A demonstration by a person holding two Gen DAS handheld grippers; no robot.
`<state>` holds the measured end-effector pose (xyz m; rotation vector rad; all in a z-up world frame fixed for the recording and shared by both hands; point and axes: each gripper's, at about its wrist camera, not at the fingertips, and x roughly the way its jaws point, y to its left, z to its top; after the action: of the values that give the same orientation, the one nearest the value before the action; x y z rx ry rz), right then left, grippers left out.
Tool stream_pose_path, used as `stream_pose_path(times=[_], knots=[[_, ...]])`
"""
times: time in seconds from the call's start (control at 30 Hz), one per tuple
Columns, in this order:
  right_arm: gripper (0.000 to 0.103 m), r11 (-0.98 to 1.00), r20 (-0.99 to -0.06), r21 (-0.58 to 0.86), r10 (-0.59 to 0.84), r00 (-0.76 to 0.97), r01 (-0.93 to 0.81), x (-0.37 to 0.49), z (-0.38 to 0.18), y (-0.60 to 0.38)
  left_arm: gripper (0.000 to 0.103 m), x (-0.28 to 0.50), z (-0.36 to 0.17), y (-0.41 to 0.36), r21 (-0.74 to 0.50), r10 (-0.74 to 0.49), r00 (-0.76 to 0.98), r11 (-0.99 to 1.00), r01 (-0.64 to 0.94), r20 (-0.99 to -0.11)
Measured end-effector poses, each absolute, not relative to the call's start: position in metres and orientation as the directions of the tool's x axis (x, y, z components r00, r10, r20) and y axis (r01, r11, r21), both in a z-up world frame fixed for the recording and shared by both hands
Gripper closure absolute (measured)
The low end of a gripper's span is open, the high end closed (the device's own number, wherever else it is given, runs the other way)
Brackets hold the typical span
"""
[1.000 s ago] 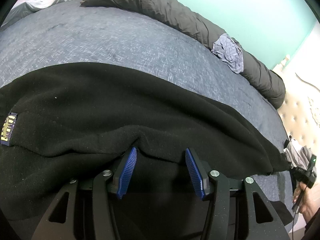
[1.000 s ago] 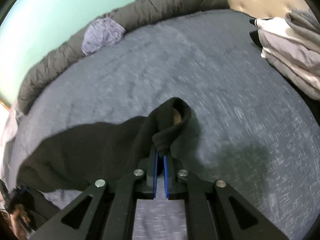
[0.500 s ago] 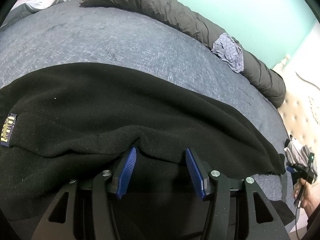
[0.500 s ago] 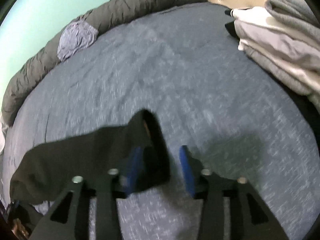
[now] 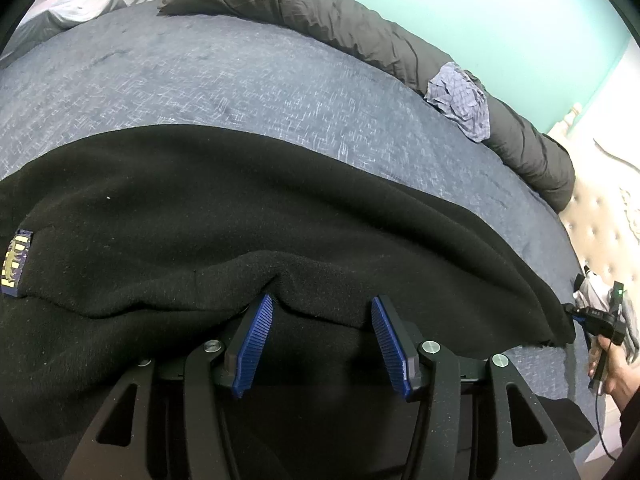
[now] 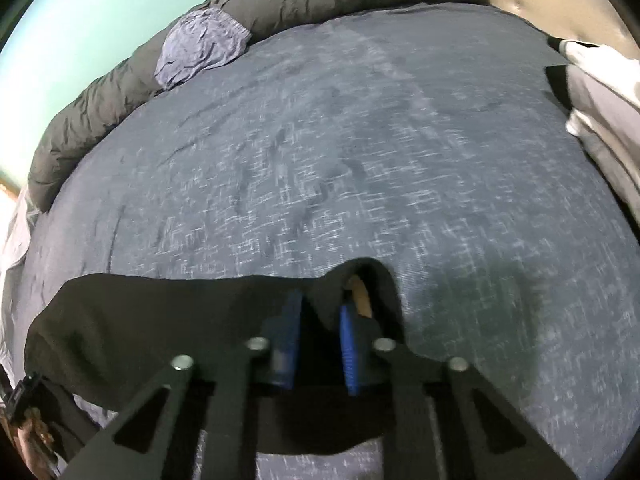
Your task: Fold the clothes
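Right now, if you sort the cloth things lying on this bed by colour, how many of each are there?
Black: 1, the fleece garment
Blue checked: 1, the crumpled cloth
Dark grey: 1, the rolled duvet
White and grey: 1, the folded stack; its pieces cannot be counted
Total: 4

A dark rolled duvet (image 5: 360, 28) lines the blue-grey bedspread (image 6: 360, 152) before a mint wall (image 5: 500, 12).
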<state>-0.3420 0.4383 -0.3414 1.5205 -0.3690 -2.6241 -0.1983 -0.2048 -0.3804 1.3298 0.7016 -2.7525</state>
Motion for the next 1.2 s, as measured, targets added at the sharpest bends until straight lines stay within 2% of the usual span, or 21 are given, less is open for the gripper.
stream_pose_path(times=[0.27, 0.6, 0.7, 0.8, 0.83, 0.87, 1.03, 1.13, 1.2], knots=[[0.096, -0.974, -0.769, 0.191, -0.068, -0.636, -0.126, -0.358, -0.305, 0.459, 0.047, -0.199, -0.381, -0.203, -0.374, 0.176, -0.637, -0.908, 0.19, -0.75], [0.096, -0.984, -0.817, 0.1, 0.004, -0.576, -0.148, -0.4, -0.325, 0.45, 0.046, -0.202, -0.384, -0.201, -0.357, 0.165, -0.631, -0.915, 0.19, -0.758], [0.095, -0.981, -0.841, 0.122, -0.023, -0.54, -0.148, -0.401, -0.338, 0.45, 0.045, -0.203, -0.386, -0.201, -0.351, 0.16, -0.629, -0.916, 0.192, -0.761], [0.086, -0.966, -0.804, 0.205, -0.073, -0.59, -0.16, -0.383, -0.336, 0.464, 0.044, -0.202, -0.386, -0.2, -0.348, 0.158, -0.628, -0.918, 0.19, -0.762], [0.076, -0.959, -0.799, 0.226, -0.081, -0.596, -0.173, -0.378, -0.337, 0.469, 0.044, -0.202, -0.386, -0.2, -0.348, 0.158, -0.629, -0.918, 0.19, -0.762], [0.073, -0.951, -0.795, 0.249, -0.091, -0.599, -0.185, -0.372, -0.337, 0.475, 0.044, -0.202, -0.385, -0.2, -0.348, 0.159, -0.629, -0.918, 0.189, -0.761], [0.072, -0.9, -0.773, 0.385, -0.194, -0.604, -0.204, -0.336, -0.342, 0.499, 0.044, -0.201, -0.385, -0.2, -0.357, 0.164, -0.63, -0.914, 0.192, -0.759], [0.063, -0.878, -0.759, 0.439, -0.247, -0.602, -0.192, -0.319, -0.344, 0.501, 0.044, -0.201, -0.385, -0.2, -0.357, 0.164, -0.63, -0.914, 0.192, -0.759], [0.062, -0.872, -0.762, 0.453, -0.27, -0.588, -0.187, -0.311, -0.348, 0.5, 0.044, -0.201, -0.385, -0.199, -0.356, 0.163, -0.63, -0.914, 0.193, -0.759]])
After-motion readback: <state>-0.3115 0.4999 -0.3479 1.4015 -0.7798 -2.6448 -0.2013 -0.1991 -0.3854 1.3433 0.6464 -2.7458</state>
